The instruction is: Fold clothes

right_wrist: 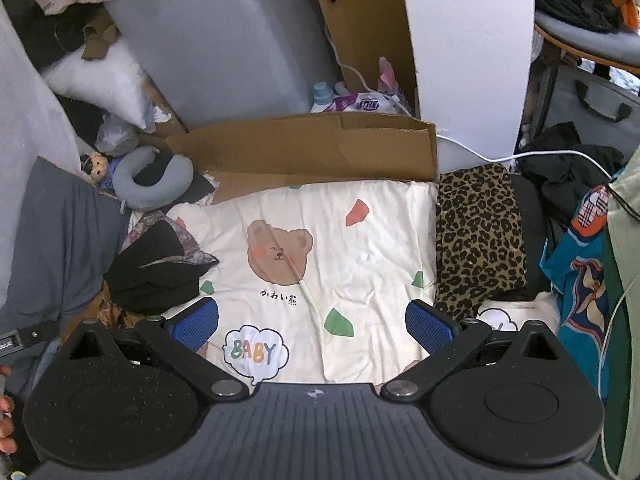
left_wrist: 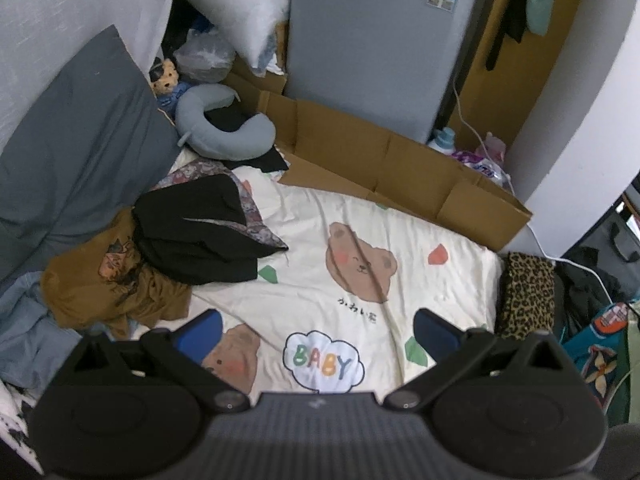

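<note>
The left gripper (left_wrist: 318, 330) and right gripper (right_wrist: 312, 322) were both held wide apart, empty, over the cream bear-print quilt (left_wrist: 360, 280). A heap of unfolded clothes, black garment (left_wrist: 192, 232) on mustard-brown shirt (left_wrist: 92, 284), was left piled ahead-left of them; a folded leopard-print cloth (right_wrist: 480, 236) was parked ahead-right.

**Both grippers spread wide above the bed**

The left gripper (left_wrist: 318, 330) hangs over the bear-print bedsheet (left_wrist: 360, 240) with its jaws spread wide, blue pads (left_wrist: 202, 330) facing inward and nothing between them. It tilts down toward the sheet, clear of the fabric. The right gripper (right_wrist: 312, 320) hovers over the same sheet, its jaws equally wide apart and empty, textured blue pads (right_wrist: 428, 326) above the cloth without touching. At the lower left edge of the right wrist view, fingertips of a hand (right_wrist: 6, 424) show, partly cut off.
</note>
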### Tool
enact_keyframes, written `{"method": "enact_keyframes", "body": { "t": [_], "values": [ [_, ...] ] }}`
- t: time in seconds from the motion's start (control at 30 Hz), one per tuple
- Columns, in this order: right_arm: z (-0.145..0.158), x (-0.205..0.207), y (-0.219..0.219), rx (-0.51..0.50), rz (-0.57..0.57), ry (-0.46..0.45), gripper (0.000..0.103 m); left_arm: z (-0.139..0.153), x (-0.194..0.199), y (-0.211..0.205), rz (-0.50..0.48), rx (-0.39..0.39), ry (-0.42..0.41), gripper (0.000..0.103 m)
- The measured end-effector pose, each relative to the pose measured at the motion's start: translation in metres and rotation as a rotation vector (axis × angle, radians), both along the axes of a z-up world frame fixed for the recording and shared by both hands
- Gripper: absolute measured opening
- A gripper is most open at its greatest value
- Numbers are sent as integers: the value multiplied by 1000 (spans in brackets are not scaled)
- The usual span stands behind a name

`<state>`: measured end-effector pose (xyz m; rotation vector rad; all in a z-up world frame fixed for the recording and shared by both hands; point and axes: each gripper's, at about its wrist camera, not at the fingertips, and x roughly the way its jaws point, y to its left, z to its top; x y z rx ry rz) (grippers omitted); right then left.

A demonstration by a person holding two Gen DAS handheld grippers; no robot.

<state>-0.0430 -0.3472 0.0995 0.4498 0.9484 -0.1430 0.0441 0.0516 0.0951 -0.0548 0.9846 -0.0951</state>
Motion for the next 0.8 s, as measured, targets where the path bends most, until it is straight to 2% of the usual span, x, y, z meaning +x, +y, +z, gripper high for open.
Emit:
{"method": "enact_keyframes", "body": {
  "t": [0.13, 0.37, 0.8],
  "values": [
    [-10, -5, 2, 14, -13, 1, 103, -7, 1, -6, 3, -4, -10, 103],
    [-29, 3, 12, 14, -1, 47, 103, -32, -2, -16, 21, -17, 29, 103],
    [-44, 14, 50, -36, 119, 98, 103, -66, -4, -20, 62, 8, 95, 102]
  ]
}}
